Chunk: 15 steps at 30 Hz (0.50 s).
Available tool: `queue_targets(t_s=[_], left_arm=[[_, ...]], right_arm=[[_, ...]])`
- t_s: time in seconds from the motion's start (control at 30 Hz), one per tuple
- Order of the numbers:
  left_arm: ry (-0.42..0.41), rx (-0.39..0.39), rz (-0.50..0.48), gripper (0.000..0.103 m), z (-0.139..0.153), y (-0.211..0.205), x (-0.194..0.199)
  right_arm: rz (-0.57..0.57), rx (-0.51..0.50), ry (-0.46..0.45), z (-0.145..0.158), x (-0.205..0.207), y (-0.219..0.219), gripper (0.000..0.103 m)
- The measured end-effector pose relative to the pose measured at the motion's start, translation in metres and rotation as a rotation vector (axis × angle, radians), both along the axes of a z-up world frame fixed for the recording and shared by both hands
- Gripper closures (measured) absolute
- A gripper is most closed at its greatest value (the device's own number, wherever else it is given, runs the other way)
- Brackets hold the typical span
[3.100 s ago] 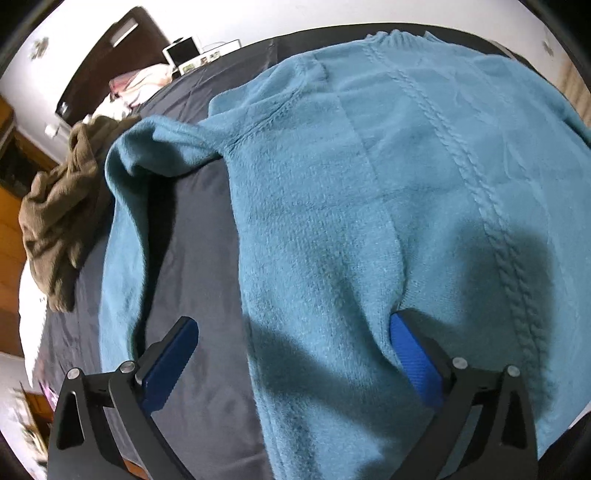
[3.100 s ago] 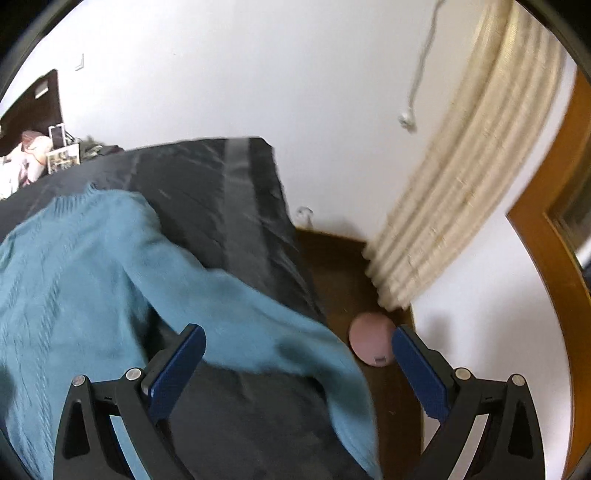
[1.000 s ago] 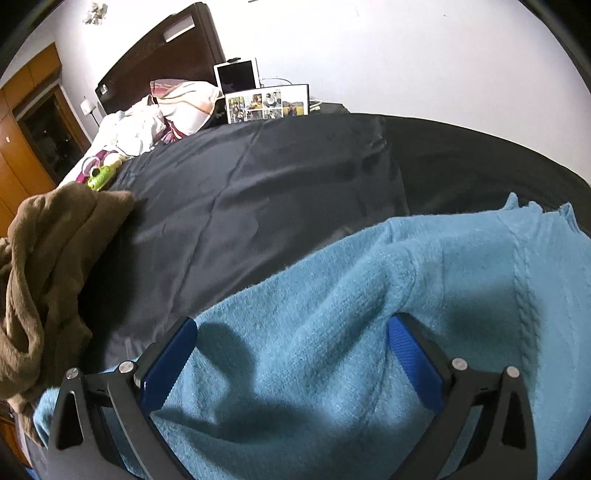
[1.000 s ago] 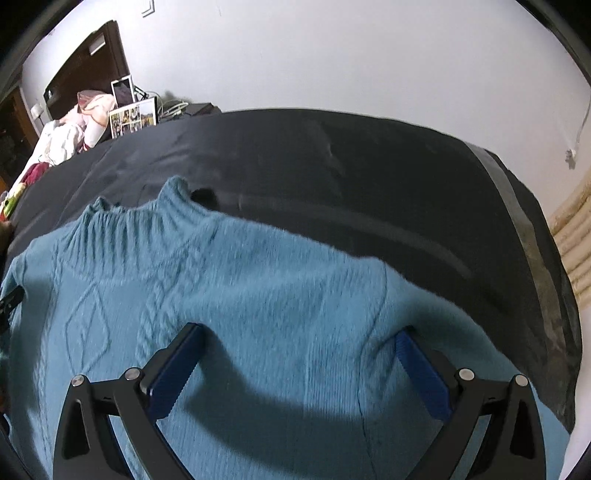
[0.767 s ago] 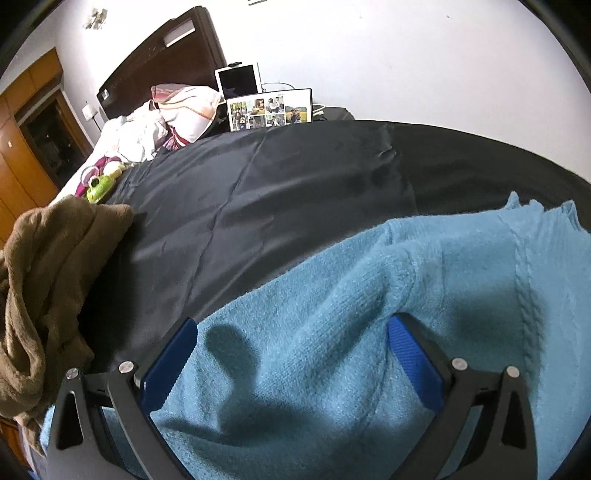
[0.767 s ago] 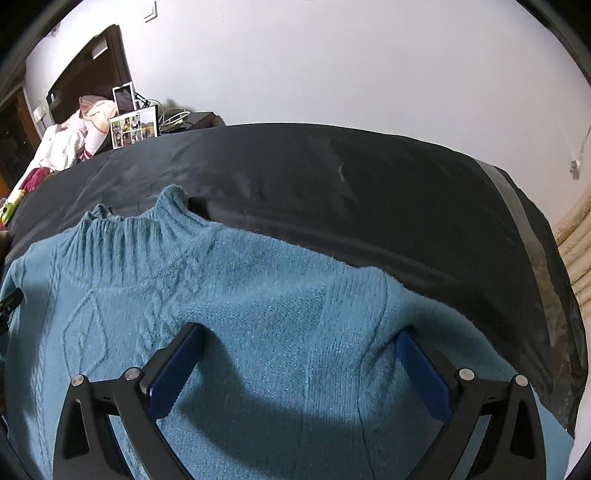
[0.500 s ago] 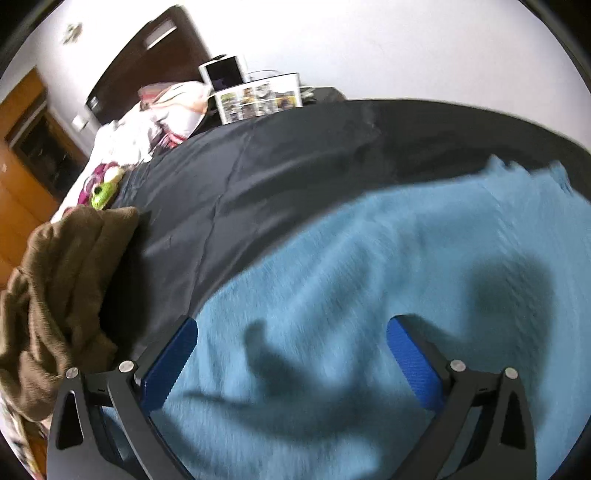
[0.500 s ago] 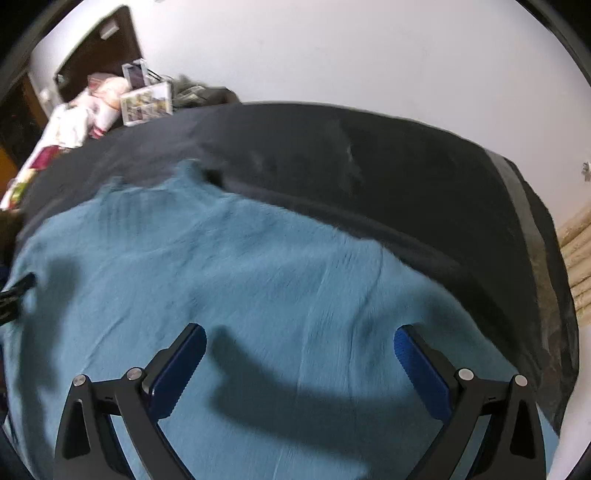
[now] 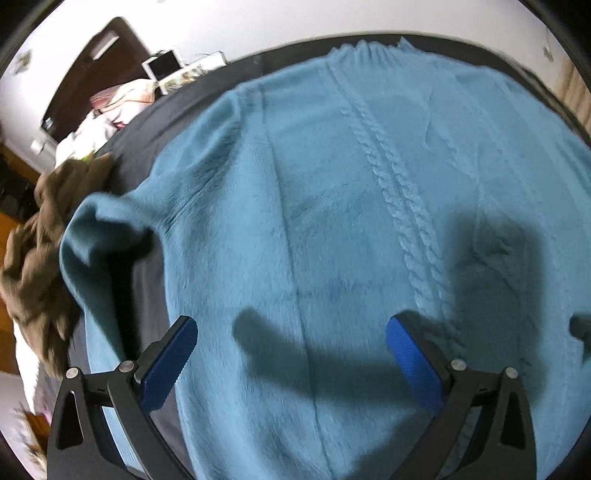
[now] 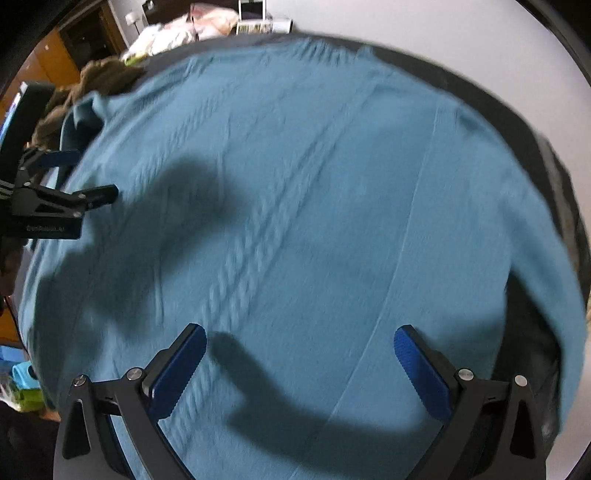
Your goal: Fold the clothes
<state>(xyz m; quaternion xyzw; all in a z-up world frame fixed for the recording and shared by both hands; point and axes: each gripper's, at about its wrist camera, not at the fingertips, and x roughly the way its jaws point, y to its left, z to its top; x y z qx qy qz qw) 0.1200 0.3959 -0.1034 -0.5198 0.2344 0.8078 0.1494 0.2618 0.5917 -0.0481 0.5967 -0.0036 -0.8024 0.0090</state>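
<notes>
Left gripper (image 9: pixel 291 347), right gripper (image 10: pixel 300 349) – both spread wide, empty, above teal sweater (image 9: pixel 332 221) lying flat on dark bed (image 9: pixel 147 122). Left sleeve (image 9: pixel 96 236) bunched near brown garment (image 9: pixel 40 236) – risk: pinch snags both, or catches one knit layer, skewing fold.

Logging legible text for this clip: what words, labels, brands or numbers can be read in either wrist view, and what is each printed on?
Pale lettering on the black body of the left gripper, seen in the right wrist view: too blurred to read.
Photo frame at the far end of the bed: too small to show any text.
Blue sweater: no visible label or print.
Nothing else carries text.
</notes>
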Motion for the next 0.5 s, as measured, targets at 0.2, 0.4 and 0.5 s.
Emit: queue_targets(t_s=[0.2, 0.4, 0.5], left_arm=[[-0.033, 0.089, 0.102, 0.000, -0.003, -0.016, 0.004], [-0.014, 0.024, 0.080, 0.000, 0.006, -0.011, 0.034], [-0.011, 0.011, 0.030, 0.000, 0.010, -0.010, 0.063]], right_arm=[[0.035, 0.023, 0.068, 0.000, 0.015, 0.005, 0.000], [0.016, 0.024, 0.036, 0.006, 0.023, 0.016, 0.000], [0.072, -0.009, 0.064, 0.019, 0.046, 0.013, 0.000]])
